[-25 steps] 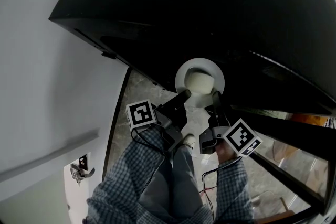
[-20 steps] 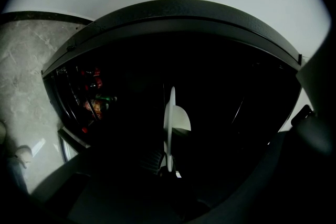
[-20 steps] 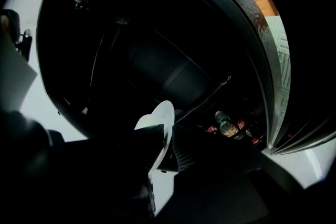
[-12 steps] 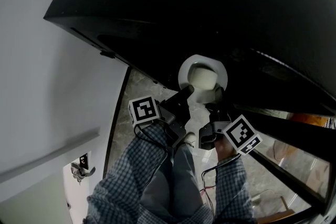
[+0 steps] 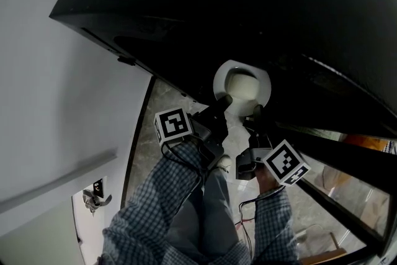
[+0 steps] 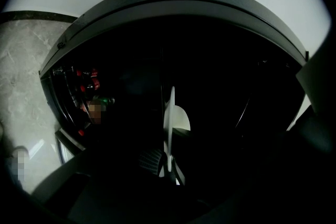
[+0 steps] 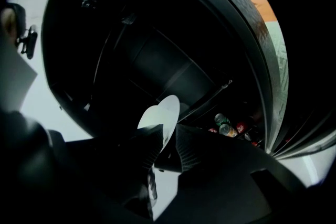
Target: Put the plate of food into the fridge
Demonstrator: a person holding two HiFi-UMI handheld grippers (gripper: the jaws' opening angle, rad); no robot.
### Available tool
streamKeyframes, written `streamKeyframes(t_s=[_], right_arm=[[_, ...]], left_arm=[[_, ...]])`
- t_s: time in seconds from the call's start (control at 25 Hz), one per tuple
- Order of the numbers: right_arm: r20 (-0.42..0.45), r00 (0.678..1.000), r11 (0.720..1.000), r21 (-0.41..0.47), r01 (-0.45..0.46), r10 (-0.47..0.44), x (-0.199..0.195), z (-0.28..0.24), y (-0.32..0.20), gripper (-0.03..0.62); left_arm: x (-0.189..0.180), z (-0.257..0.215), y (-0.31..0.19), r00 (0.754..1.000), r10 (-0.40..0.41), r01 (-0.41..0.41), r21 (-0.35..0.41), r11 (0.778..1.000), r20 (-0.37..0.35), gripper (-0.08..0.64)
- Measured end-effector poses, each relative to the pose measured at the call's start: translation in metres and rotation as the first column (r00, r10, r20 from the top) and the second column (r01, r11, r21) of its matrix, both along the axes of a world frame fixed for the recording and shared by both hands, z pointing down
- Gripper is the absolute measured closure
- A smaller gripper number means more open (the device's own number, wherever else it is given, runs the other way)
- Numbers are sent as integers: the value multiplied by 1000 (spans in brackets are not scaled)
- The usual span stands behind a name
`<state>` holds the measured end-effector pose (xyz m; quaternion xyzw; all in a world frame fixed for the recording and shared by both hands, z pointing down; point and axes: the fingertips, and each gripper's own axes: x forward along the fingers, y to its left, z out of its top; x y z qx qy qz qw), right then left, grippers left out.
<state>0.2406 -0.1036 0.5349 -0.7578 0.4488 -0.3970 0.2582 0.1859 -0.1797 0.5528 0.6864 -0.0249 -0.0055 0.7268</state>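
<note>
A white plate [image 5: 243,85] with a pale mound of food hangs at the mouth of the dark open fridge [image 5: 260,15]. My left gripper [image 5: 222,102] grips its near left rim and my right gripper [image 5: 256,112] its near right rim. In the left gripper view the plate [image 6: 169,123] stands edge-on between the dark jaws of the left gripper [image 6: 168,162], with the food [image 6: 181,119] on its right face. In the right gripper view the plate's rim [image 7: 164,113] runs between the ribbed pads [image 7: 148,147] of the right gripper [image 7: 167,147].
Cans and bottles [image 7: 227,126] stand in the fridge door's rack [image 6: 84,81]. The open door's shelves [image 5: 347,158] stretch to the right of my arms. Pale marble floor [image 5: 162,110] lies below and a white wall [image 5: 56,102] runs along the left.
The plate and the left gripper have edged a little farther toward the dark fridge opening. The right gripper has barely shifted. Both grips look unchanged.
</note>
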Motion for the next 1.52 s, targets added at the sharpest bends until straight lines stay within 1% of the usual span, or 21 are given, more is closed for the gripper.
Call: streamKeyframes(t_s=[0.08, 0.16, 0.2, 0.24, 0.28, 0.32, 0.36, 0.4, 0.48, 0.56, 0.64, 0.68, 0.72, 0.76, 0.8, 0.84, 0.92, 1.04, 1.2, 1.36, 1.52], right_arm=[[-36, 999, 999, -19, 26, -27, -3, -4, 3, 535], [-107, 991, 996, -50, 72, -77, -8, -10, 5, 535], [-165, 979, 991, -80, 108, -120, -13, -13, 5, 535], [-238, 955, 981, -126, 150, -177, -18, -16, 4, 535], [-322, 914, 963, -190, 192, -245, -24, -18, 3, 535], [-405, 856, 938, -264, 226, -320, -30, -21, 0, 535], [-479, 785, 907, -339, 249, -394, -37, -25, -4, 535], [-540, 704, 874, -411, 257, -461, -43, -28, -9, 535], [-623, 520, 799, -555, 232, -584, -52, -28, -13, 535], [-649, 319, 715, -680, 163, -690, -58, -20, -12, 535], [-625, 116, 634, -770, 75, -772, -62, -13, -14, 535], [-597, 23, 598, -801, 31, -802, -64, -11, -14, 535], [-566, -56, 567, -824, -9, -823, -65, -8, -16, 535], [-535, -119, 542, -839, -42, -837, -66, -6, -17, 535], [-506, -166, 522, -850, -67, -846, -67, -4, -18, 535], [-480, -202, 504, -860, -87, -854, -68, -1, -19, 535], [-432, -251, 470, -875, -116, -866, -68, 4, -21, 535], [-387, -282, 438, -887, -146, -878, -68, 10, -21, 535], [-375, -287, 438, -877, -199, -881, -63, 9, -23, 558], [-372, -274, 434, -875, -216, -887, -61, 8, -24, 560], [-380, -258, 434, -878, -202, -888, -60, 8, -23, 560]], left_arm=[[1, 0, -2, 1000, -2, 2, 6, 1000, 3, 526], [3, -2, -3, 1000, -4, 4, 5, 1000, -4, 525], [3, -1, -3, 1000, -3, 3, 9, 1000, 1, 525], [3, 0, -3, 1000, -2, 2, 12, 1000, 6, 525], [3, 0, -4, 1000, -2, 2, 14, 1000, 8, 525], [3, -1, -4, 1000, -3, 3, 14, 1000, 5, 525], [4, -3, -5, 1000, -5, 5, 11, 1000, -4, 525], [5, -3, -5, 1000, -5, 5, 12, 1000, -7, 525], [5, -2, -5, 1000, 0, 0, 19, 1000, 3, 525], [5, -2, -6, 1000, 0, 0, 20, 1000, 4, 525], [8, -7, -6, 1000, -4, 5, 7, 1000, -18, 525], [9, -8, -6, 1000, -5, 5, 3, 1000, -25, 525], [10, -8, -6, 1000, -5, 5, 1, 1000, -27, 525], [10, -8, -5, 1000, -4, 4, 1, 1000, -27, 525], [10, -8, -6, 1000, -4, 4, 2, 1000, -26, 525], [10, -8, -6, 1000, -5, 5, 1, 1000, -27, 525], [10, -9, -6, 1000, -5, 5, -2, 1000, -31, 525], [10, -7, -5, 1000, 2, -2, 2, 1000, -25, 525], [9, -3, -4, 1000, 7, -7, -13, 1000, -9, 525], [13, -12, -5, 997, 2, -3, -25, 1000, -73, 525], [13, -15, -5, 997, 8, -9, -12, 1000, -83, 525]])
